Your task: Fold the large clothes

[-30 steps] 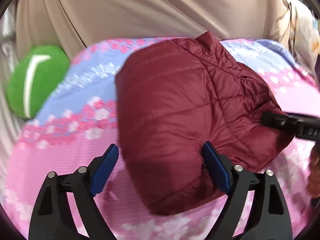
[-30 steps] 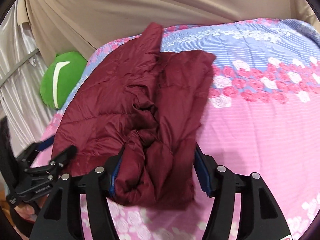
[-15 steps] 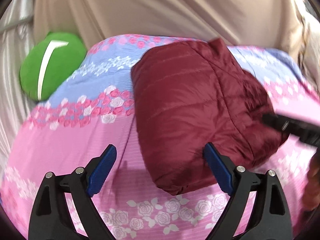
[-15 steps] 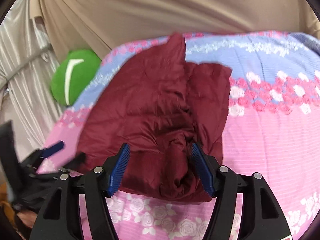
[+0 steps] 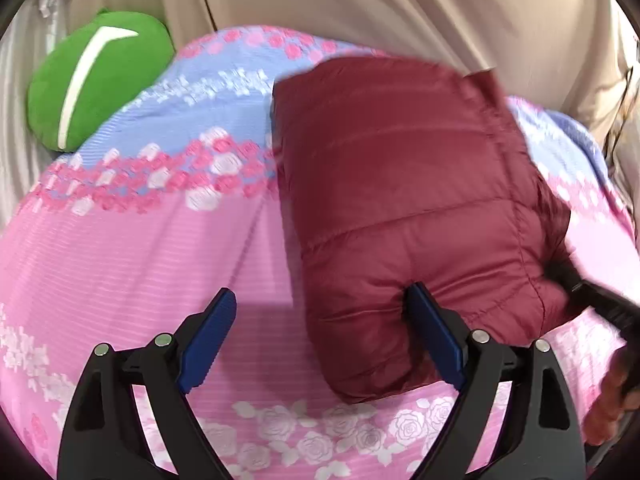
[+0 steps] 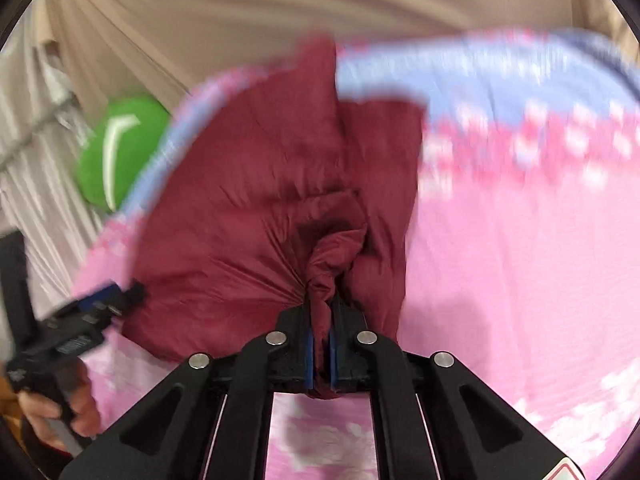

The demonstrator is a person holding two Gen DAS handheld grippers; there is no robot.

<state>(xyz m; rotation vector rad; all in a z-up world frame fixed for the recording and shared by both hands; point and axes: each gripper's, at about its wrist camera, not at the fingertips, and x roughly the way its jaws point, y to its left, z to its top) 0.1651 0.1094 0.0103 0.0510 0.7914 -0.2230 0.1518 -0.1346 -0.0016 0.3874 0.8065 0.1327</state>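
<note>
A bed covered by a pink and blue floral sheet (image 5: 132, 248) fills most of both views, with beige curtain (image 5: 360, 12) hung behind it across the top of each frame. A green cushion (image 5: 96, 80) is seen at the upper left of the left wrist view and at the middle left of the right wrist view.

The maroon puffer jacket (image 5: 408, 200) is laid on the sheet, already doubled over into a thick bundle. In the left wrist view it occupies the centre and right of the frame; in the right wrist view it spreads from the centre toward the left. It is judged to be light, soft and springy: the quilted panels are puffed with air, so any fold is expected to bulge back unless pressed flat. The shiny shell looks slippery, so a shallow pinch on a single layer could be lost. A hold is better taken deep, on a gathered edge or along a stitched seam, where several layers can be caught together.

The right gripper (image 6: 320, 360) has just been closing and is now clamped on a bunched edge of the jacket at the lower centre of its own view, with pleats radiating from the pinch. The left gripper (image 5: 320, 344) is held wide apart at the bottom of its view; one blue pad (image 5: 434, 340) is pressed against the near edge of the bundle, the other stands over bare sheet, and nothing is gripped.
</note>
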